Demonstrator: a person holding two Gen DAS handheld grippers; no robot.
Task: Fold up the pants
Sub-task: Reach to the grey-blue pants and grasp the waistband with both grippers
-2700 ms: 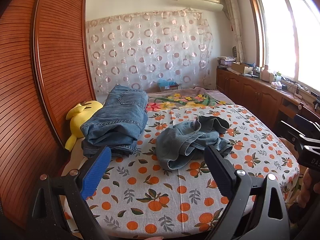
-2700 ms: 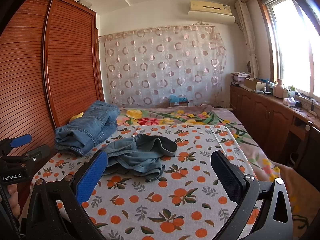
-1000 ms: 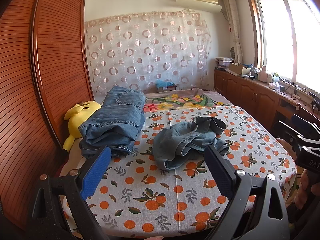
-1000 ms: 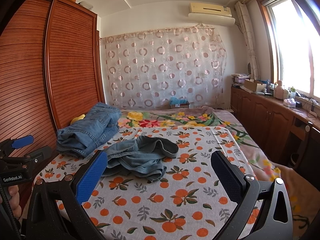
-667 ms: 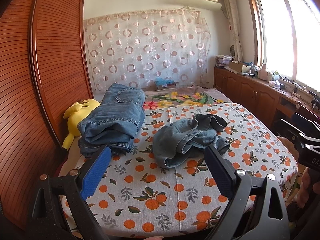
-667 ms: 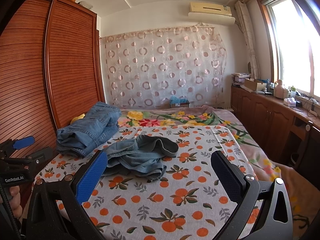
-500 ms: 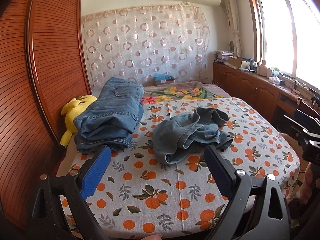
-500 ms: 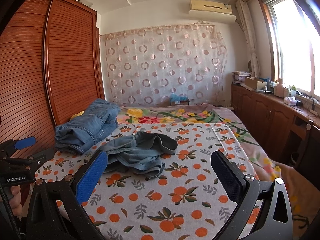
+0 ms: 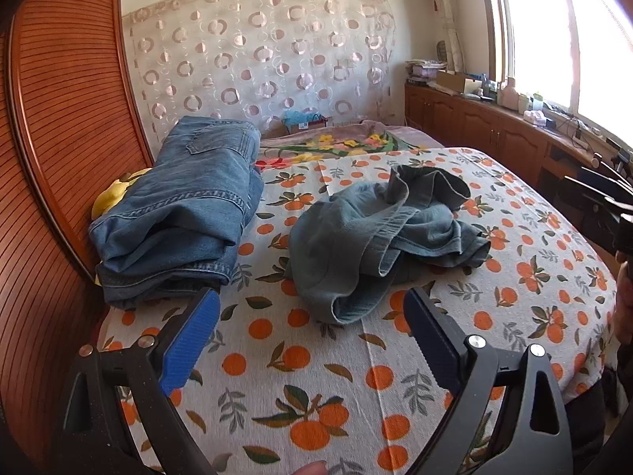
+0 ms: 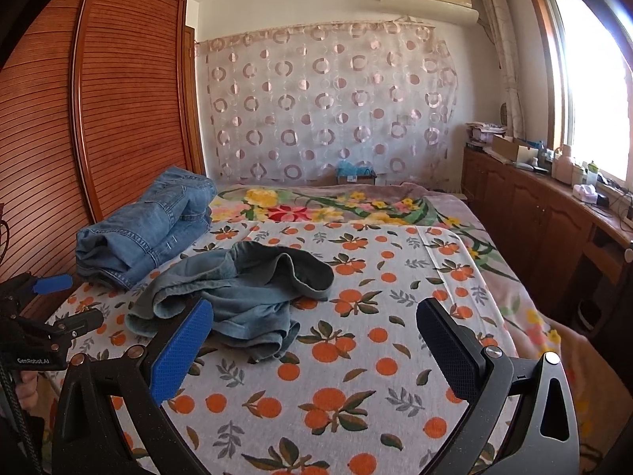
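- The left tool (image 9: 312, 332) stands wide open with nothing between its blue pads; it hangs above the near part of the bed (image 9: 300, 392), aimed at the cloth ahead.
- The right tool (image 10: 316, 340) is likewise spread wide and empty, over the bed's near edge.
- The crumpled pants (image 9: 379, 233), a faded blue-grey denim heap, lie straight ahead of the left tool, the nearest hem just beyond its fingertips; from the right tool they sit ahead and to its left, its left pad overlapping the heap in that view.
- The heap is bunched with one leg opening gaping upward, so no waistband or hem line is laid out; I judge the folding has not begun and the pants must first be spread flat.
- Both tools are probably held open because a two-point pinch at the edges is coming.
- A stack of folded jeans (image 9: 178, 213) rests ahead and to the left of the left tool, against the wooden wardrobe (image 9: 51, 158), likely set aside as finished work, out of the way.
- A yellow plush toy (image 9: 114, 194) peeks out behind that stack.
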